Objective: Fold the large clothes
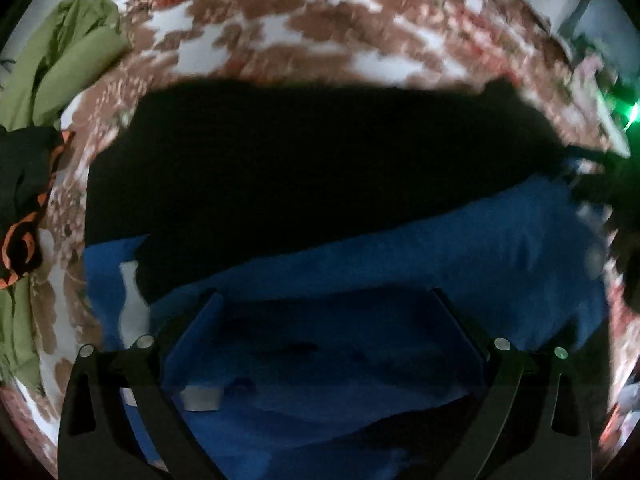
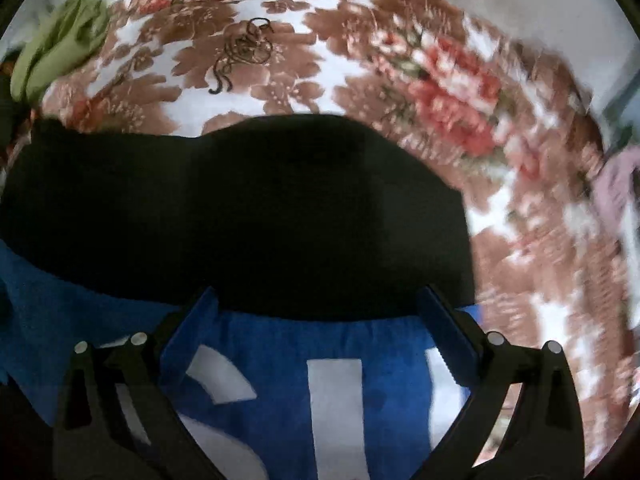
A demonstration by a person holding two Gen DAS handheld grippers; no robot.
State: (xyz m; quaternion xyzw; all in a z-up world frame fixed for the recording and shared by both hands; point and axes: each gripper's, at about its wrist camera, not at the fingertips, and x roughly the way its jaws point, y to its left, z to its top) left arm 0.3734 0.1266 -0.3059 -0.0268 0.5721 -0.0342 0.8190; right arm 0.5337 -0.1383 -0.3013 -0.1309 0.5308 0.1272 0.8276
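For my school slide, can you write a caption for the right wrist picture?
Open right gripper over a blue and black garment with white letters, on a flowery blanket.

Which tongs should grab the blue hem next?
Right, probably. Right tongs open, straddling the garment's blue edge where it meets black. Left tongs open over mid-panel, no edge between them.

The black two-finger left gripper [image 1: 326,300] is held with its jaws spread wide. The black two-finger right gripper [image 2: 318,294] is likewise held wide apart. Nothing is clamped by either.
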